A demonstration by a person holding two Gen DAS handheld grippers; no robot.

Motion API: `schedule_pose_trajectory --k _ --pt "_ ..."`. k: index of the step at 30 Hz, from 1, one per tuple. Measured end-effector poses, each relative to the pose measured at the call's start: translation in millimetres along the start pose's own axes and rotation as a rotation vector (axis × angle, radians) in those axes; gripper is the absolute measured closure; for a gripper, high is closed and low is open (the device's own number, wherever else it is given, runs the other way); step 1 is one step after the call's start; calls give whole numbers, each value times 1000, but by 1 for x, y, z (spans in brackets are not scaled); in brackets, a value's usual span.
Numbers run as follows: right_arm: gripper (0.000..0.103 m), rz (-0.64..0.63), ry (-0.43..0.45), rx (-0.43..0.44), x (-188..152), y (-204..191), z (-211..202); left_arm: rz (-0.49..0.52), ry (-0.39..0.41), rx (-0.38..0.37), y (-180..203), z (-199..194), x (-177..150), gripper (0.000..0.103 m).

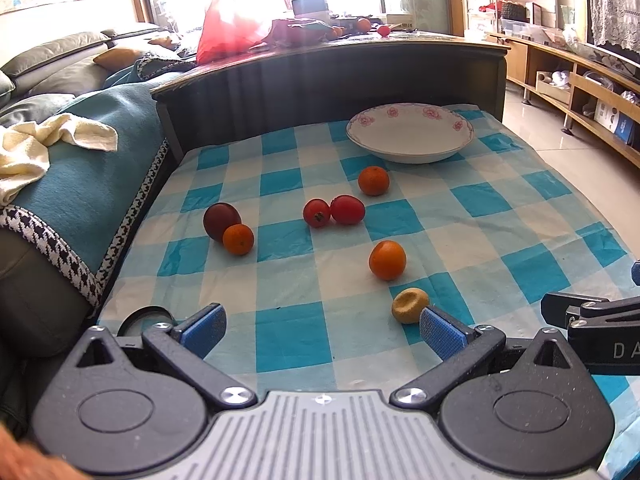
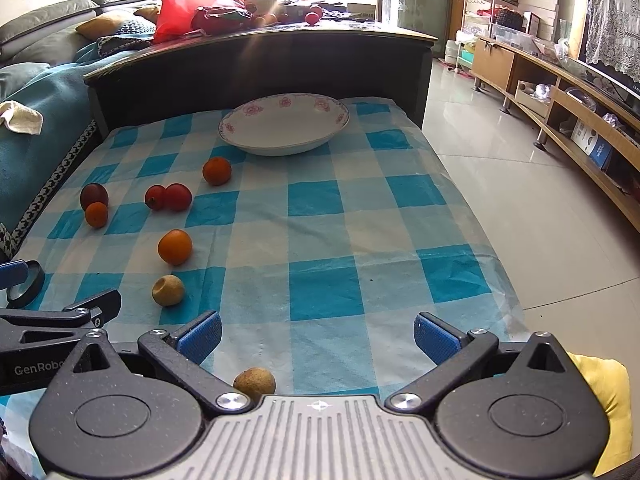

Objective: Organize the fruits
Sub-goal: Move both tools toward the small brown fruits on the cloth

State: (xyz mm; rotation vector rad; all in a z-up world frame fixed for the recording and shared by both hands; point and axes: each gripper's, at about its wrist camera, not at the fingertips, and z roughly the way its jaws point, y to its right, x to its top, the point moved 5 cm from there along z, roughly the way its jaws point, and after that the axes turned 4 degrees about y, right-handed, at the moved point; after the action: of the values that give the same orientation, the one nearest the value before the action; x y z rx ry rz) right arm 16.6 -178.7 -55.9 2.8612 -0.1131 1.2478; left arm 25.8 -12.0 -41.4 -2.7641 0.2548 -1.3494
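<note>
Both grippers, left gripper (image 1: 322, 334) and right gripper (image 2: 318, 338), hover with fingers apart and empty. Fruits lie scattered mid-frame on the tabletop (image 2: 320, 216); take the nearest tan fruit (image 1: 410, 305) first, centring it before closing, then carry it to the plate (image 1: 410, 133) at upper centre.

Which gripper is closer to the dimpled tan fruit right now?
Left. The left gripper is open with the dimpled tan fruit just ahead of its right fingertip. The right gripper, also open, sits further off, the fruit ahead to its left.
</note>
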Motion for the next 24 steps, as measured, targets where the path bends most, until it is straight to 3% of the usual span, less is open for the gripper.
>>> schedule_pose_trajectory --k 24 --pt "7 -3 -2 -5 -2 1 2 7 1 -8 2 0 -2 0"
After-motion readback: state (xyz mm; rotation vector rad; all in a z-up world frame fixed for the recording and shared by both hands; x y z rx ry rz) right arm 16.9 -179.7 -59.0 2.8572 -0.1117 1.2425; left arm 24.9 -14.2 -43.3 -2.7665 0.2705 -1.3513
